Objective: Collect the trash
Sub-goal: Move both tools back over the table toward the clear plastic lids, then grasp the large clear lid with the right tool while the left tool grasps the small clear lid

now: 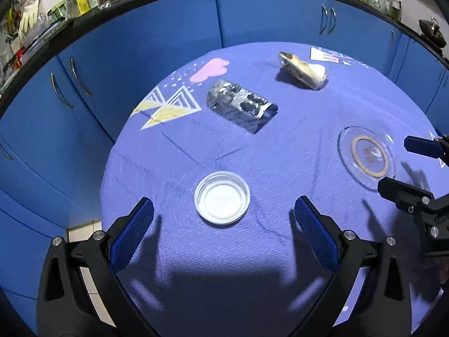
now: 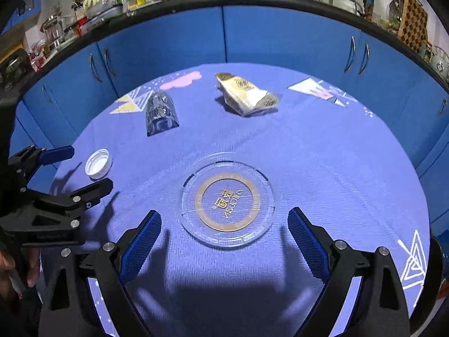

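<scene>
We hold both grippers over a round worktop [image 1: 280, 154] covered in a violet cloth with triangle and cloud prints. In the left wrist view, our left gripper [image 1: 224, 216] sits at the bottom of the frame with its blue-padded fingers [image 1: 134, 233] spread wide apart and nothing between them; a small white bottle cap [image 1: 222, 200] lies open side up on the cloth just ahead of the gap, near the centre of the frame. Further up, a crumpled silver wrapper [image 1: 241, 105] lies left of centre, and a gold and white wrapper [image 1: 304, 73] lies near the far edge, upper right of centre. A clear plastic lid [image 1: 367, 157] with a gold ring printed on it rests at the right of the frame, beside our right gripper [image 1: 404, 165], which enters from the right edge. In the right wrist view, that right gripper fills the bottom of the frame, its fingers [image 2: 306, 241] likewise wide apart and empty, with the clear lid lying flat just ahead of them at the centre. The cap shows at the left of this view, beside the open left gripper, the silver wrapper at the upper left and the gold wrapper at the upper centre. Blue cupboard doors [image 2: 280, 36] curve round behind the worktop.
</scene>
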Available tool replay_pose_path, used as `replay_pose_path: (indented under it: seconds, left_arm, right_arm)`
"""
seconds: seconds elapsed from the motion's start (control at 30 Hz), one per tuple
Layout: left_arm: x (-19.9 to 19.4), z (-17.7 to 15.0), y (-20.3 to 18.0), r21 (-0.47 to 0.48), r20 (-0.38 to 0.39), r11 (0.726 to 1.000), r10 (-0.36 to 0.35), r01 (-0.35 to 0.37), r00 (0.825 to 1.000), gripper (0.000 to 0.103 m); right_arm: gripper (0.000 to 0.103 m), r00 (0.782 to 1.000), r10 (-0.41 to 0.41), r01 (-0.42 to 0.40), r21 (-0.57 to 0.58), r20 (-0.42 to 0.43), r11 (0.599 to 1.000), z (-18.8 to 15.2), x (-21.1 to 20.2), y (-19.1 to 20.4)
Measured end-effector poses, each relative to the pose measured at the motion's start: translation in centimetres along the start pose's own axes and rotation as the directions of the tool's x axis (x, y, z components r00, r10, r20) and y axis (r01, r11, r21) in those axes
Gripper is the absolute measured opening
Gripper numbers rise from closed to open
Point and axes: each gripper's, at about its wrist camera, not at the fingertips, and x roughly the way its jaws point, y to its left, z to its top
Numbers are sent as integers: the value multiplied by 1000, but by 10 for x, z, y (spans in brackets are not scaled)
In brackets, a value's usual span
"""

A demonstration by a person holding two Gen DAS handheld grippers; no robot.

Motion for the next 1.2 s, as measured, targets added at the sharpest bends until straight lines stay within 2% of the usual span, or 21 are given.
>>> replay_pose_path:
  seconds: [0.1, 0.3, 0.4, 0.47, 0.5, 0.57, 0.6, 0.63, 0.67, 0.7, 0.73, 0.9, 0.97, 1.03, 1.2]
  left_arm:
    - [8, -2, 6, -12, -23, 1000, -4, 4, 1000, 94]
    - [13, 2, 14, -39, -21, 999, -13, 12, 1000, 89]
    - [13, 3, 16, -51, -16, 998, -28, 28, 999, 80]
    - [12, 5, 16, -53, -12, 998, -39, 38, 999, 69]
    - [12, 5, 15, -51, -13, 998, -48, 47, 999, 66]
    - [11, 5, 14, -51, -13, 997, -54, 53, 998, 58]
    - [10, 5, 13, -52, -11, 997, -57, 57, 998, 56]
    - [10, 5, 12, -52, -11, 997, -61, 60, 998, 52]
    - [9, 4, 11, -50, -10, 997, -61, 61, 998, 49]
    - [8, 4, 9, -46, -10, 997, -62, 62, 998, 47]
    - [8, 3, 9, -46, -9, 997, -66, 65, 998, 44]
    - [6, 1, 8, -59, -5, 996, -70, 69, 998, 41]
    - [7, 1, 9, -64, -3, 996, -70, 69, 998, 41]
    - [7, 1, 10, -76, -2, 994, -80, 79, 997, 41]
    - [8, 2, 15, -106, 5, 990, -90, 90, 996, 41]
  right_arm:
    - [89, 1000, -7, 7, -5, -12, 1000, 2, 6, 2]
    - [89, 1000, -15, 14, -28, -21, 1000, 6, 13, 6]
    - [89, 1000, -7, 7, -34, -16, 999, 6, 13, 6]
    - [89, 1000, -8, 8, -33, -18, 999, 6, 14, 6]
    - [89, 1000, -7, 6, -34, -18, 999, 7, 14, 7]
    - [78, 1000, -13, 12, -43, -11, 999, 7, 12, 8]
    - [77, 1000, -16, 15, -50, -9, 999, 7, 11, 9]
    - [72, 1000, -13, 13, -57, -5, 998, 7, 9, 10]
    - [53, 1000, -6, 5, -68, -13, 998, 7, 8, 11]
    - [42, 999, 1, -4, -68, -35, 998, 7, 11, 12]
    - [36, 999, 1, -4, -68, -45, 998, 6, 12, 12]
    - [36, 999, 0, -4, -92, -41, 996, 3, 9, 14]
    - [21, 999, -3, -2, -107, -42, 994, 2, 8, 17]
    - [11, 999, 11, -16, -115, -46, 993, 2, 7, 19]
    - [6, 999, 19, -24, -136, -36, 990, 1, 6, 24]
